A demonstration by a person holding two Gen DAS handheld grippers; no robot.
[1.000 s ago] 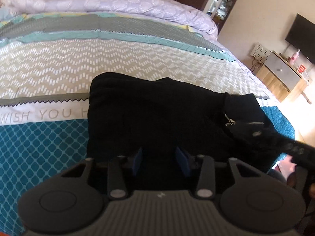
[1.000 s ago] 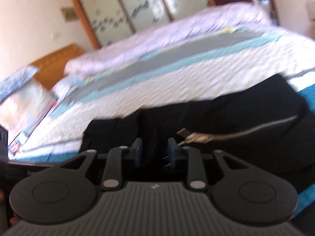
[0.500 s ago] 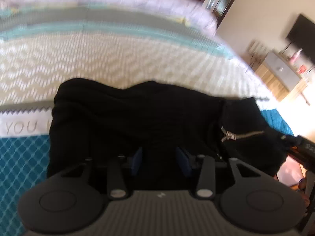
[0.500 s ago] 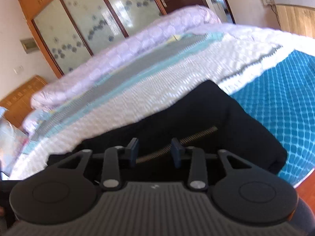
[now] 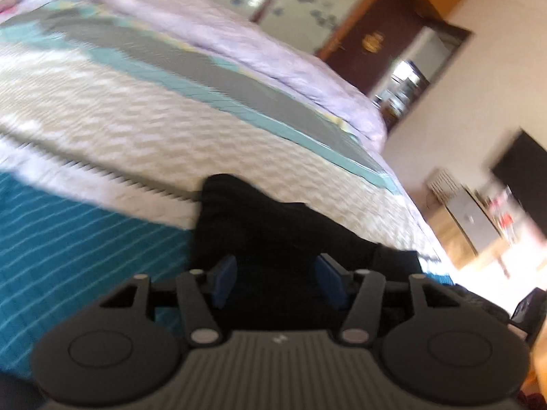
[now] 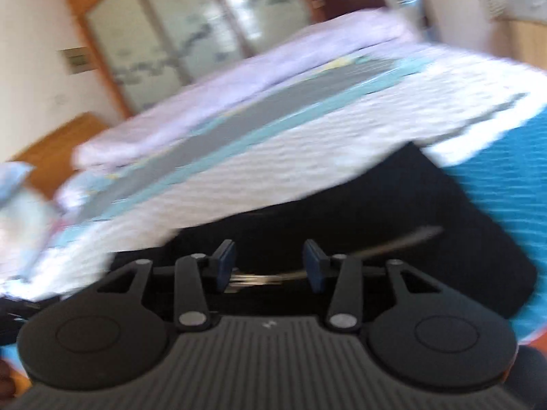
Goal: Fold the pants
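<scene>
The black pants lie folded in a bundle on the patterned bedspread near the bed's front edge. My left gripper hovers at the bundle's near edge. Its jaws are opening, and the blue pads stand apart with black cloth below them, not pinched. In the right wrist view the pants show a metal zipper running across them. My right gripper is over the near end of that zipper. Its jaws are opening too, and its pads press on nothing. Both views are blurred.
A lilac duvet is bunched along the far side of the bed. Beyond it stand a wardrobe with frosted doors and a dark door. A low cabinet and a black screen are past the bed's right end.
Both grippers' jaws have widened and no longer pinch the black cloth. The left view has rolled and swung sideways, so the pants now sit lower and smaller. The right view has shifted slightly.
</scene>
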